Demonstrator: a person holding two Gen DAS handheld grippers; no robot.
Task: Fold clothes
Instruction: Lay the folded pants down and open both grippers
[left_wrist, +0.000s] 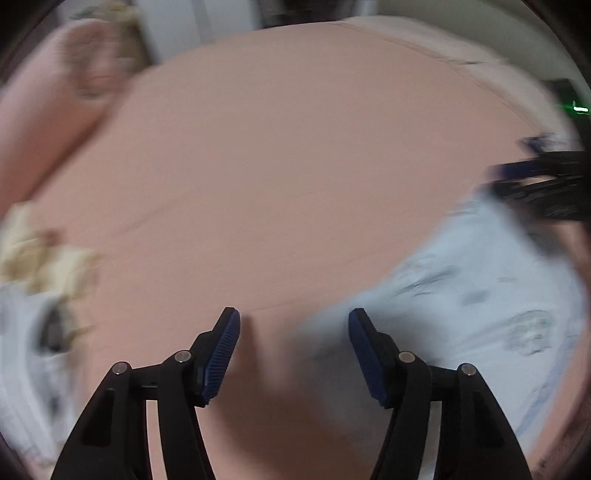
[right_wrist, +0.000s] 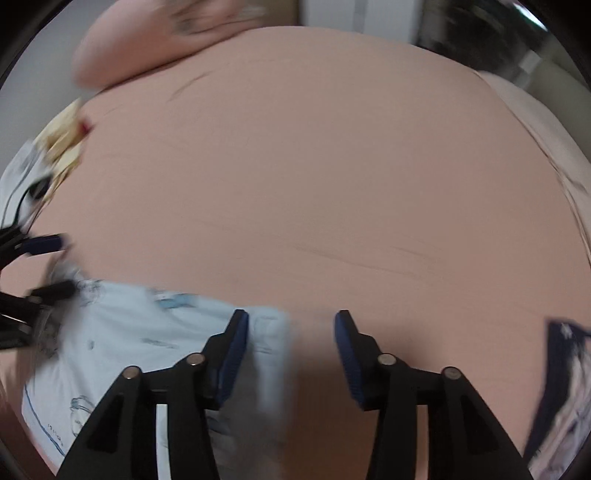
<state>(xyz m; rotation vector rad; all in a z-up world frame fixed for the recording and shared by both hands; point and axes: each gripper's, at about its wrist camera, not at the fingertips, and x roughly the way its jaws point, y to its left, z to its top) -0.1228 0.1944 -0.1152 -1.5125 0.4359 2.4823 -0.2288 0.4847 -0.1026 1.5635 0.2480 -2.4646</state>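
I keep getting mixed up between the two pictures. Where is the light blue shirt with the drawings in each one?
Left wrist view: the light blue printed garment lies at the lower right, beside the open left gripper.
Right wrist view: it lies at the lower left, partly under the open right gripper.
Shared landmark: the pink bedsheet under it, and the yellow garment at the left edge of both views.

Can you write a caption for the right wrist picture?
Open right gripper above a pale blue garment on the pink bed.
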